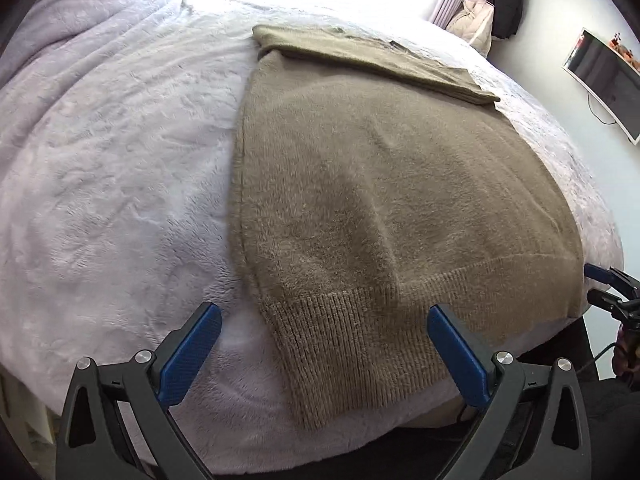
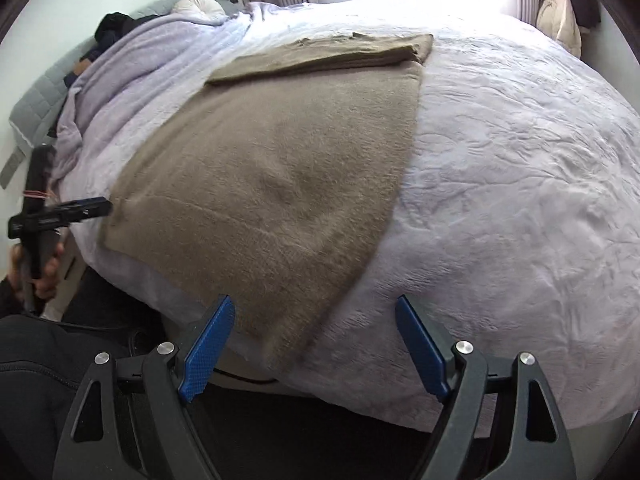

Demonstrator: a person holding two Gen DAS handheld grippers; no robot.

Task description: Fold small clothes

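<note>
Lying flat on the bed's pale lilac plush blanket (image 1: 100, 180) is one fuzzy olive-brown knitted sweater (image 1: 380, 200), its ribbed hem at the near edge of the bed and its far part folded over into a band across the top. Two grippers hang over that near edge, angled downward: the left gripper (image 1: 324, 332) has its blue-padded fingers (image 1: 192, 352) released and spread either side of the hem's left corner, touching nothing. The right gripper (image 2: 316, 344) is likewise released, fingers wide apart over the hem's right corner; no container is involved.
</note>
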